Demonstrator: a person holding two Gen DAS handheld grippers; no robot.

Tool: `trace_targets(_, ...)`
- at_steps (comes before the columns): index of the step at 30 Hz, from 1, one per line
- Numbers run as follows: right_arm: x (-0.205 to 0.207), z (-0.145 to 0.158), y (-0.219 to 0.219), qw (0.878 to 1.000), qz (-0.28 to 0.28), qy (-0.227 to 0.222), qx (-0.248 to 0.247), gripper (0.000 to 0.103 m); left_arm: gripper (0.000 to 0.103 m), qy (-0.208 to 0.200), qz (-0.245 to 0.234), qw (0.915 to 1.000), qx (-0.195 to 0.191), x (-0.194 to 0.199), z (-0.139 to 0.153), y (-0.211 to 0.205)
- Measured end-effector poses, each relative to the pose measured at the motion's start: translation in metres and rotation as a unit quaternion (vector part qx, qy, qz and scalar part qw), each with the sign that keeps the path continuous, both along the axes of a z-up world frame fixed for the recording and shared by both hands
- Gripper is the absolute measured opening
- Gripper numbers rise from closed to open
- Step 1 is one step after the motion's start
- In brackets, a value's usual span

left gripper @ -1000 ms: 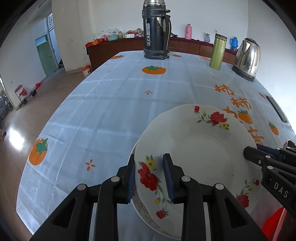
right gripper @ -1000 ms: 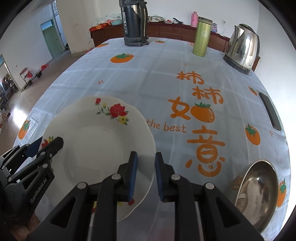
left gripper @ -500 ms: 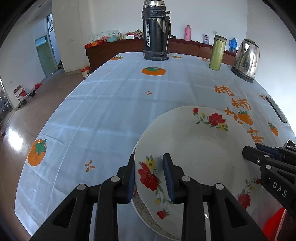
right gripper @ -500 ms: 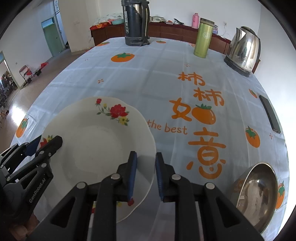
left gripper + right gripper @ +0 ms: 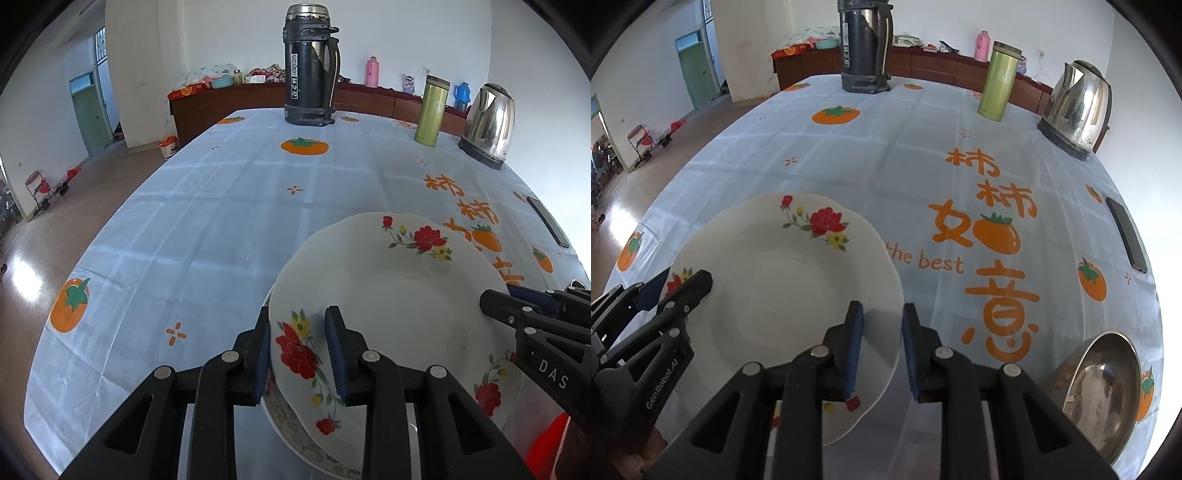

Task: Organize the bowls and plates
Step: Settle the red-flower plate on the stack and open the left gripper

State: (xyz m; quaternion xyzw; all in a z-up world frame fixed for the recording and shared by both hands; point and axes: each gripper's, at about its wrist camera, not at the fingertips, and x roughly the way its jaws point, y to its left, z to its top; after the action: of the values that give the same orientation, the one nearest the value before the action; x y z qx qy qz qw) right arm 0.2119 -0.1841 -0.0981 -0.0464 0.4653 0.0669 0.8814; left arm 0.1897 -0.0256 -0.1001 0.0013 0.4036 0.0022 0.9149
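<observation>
Left gripper [image 5: 301, 354] clamped on near rim of floral plate [image 5: 391, 295], plate stacked on patterned plate [image 5: 291, 435] on tablecloth [image 5: 221, 221], right gripper [image 5: 882, 345] straddling opposite rim, jaws slightly apart, steel bowl [image 5: 1097, 387] at right.

Two close wrist views, shared plate [image 5: 399, 306]

Bench [image 5: 229, 229]: wide, covered by a pale blue cloth printed with orange persimmons and orange lettering.
Far edge, middle: tall black thermos jug [image 5: 311, 64], upright.
Far right: green tumbler [image 5: 998, 81], upright; just right of it a steel electric kettle [image 5: 1078, 107] on its base.
Right edge: dark phone [image 5: 1126, 232], flat.
Near right corner: steel bowl [image 5: 1097, 387], open side up.
Near middle: patterned plate [image 5: 295, 432] on the cloth, a white floral plate [image 5: 399, 306] over it.
</observation>
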Motion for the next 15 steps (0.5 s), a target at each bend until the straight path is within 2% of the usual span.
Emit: trace_targets(15, -0.0008, 0.0010, 0.0062, 1.000, 0.003, -0.008, -0.023, 0.022, 0.031, -0.012, -0.006, 0.9997, -0.018, -0.0028, -0.0023, 0.0048)
